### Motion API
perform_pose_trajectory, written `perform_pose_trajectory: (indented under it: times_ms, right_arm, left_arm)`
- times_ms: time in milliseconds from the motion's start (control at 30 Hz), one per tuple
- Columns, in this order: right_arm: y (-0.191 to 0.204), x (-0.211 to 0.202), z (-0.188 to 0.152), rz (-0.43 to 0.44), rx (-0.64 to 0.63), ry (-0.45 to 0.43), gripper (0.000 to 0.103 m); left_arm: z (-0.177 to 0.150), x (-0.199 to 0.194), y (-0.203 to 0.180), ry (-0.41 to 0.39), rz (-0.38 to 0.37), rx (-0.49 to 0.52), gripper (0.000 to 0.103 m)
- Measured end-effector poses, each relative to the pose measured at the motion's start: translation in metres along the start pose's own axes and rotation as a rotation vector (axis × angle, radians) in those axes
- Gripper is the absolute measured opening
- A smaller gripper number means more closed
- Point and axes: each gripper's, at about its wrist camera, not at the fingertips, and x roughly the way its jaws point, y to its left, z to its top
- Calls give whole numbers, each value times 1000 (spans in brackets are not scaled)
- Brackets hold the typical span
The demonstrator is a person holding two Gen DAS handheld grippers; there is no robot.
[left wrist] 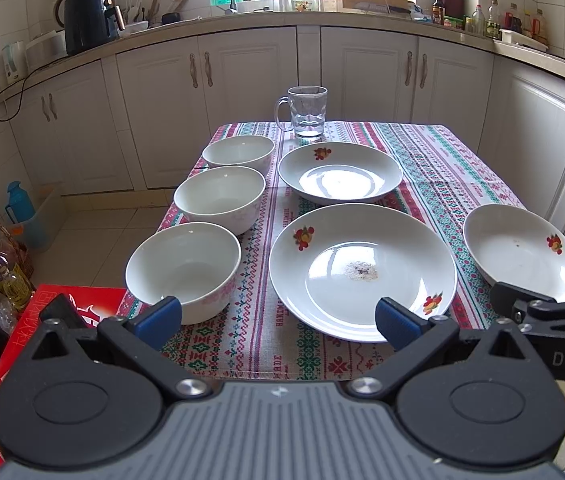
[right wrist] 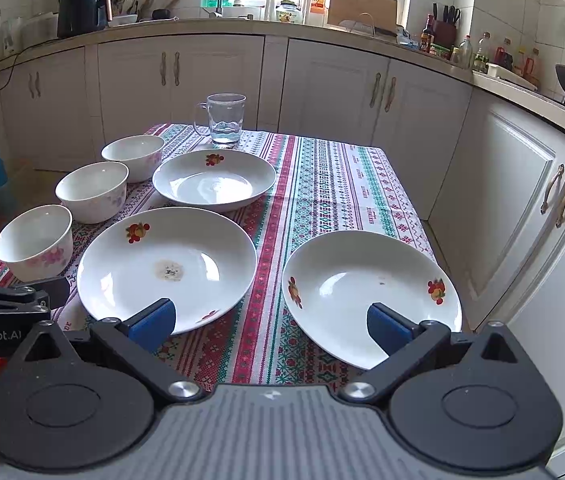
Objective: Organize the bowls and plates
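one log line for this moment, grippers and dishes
left gripper open, holds nothing | right gripper open, holds nothing | three bowls in row | three plates unstacked | glass mug at far edge

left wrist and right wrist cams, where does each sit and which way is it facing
Left wrist: on the left gripper at the near table edge, facing the three bowls and middle plate; its blue fingers and the right gripper show.
Right wrist: on the right gripper, further right, facing the right plate; left gripper shows.
Shared: glass mug.
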Motion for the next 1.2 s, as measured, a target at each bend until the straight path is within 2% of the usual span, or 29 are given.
perform_pose_trajectory:
  times_ms: [1200]
  right_arm:
    - [2, -4, 0, 8, -16, -13, 103]
  left_arm:
    - [1, -1, 2, -5, 4, -5, 102]
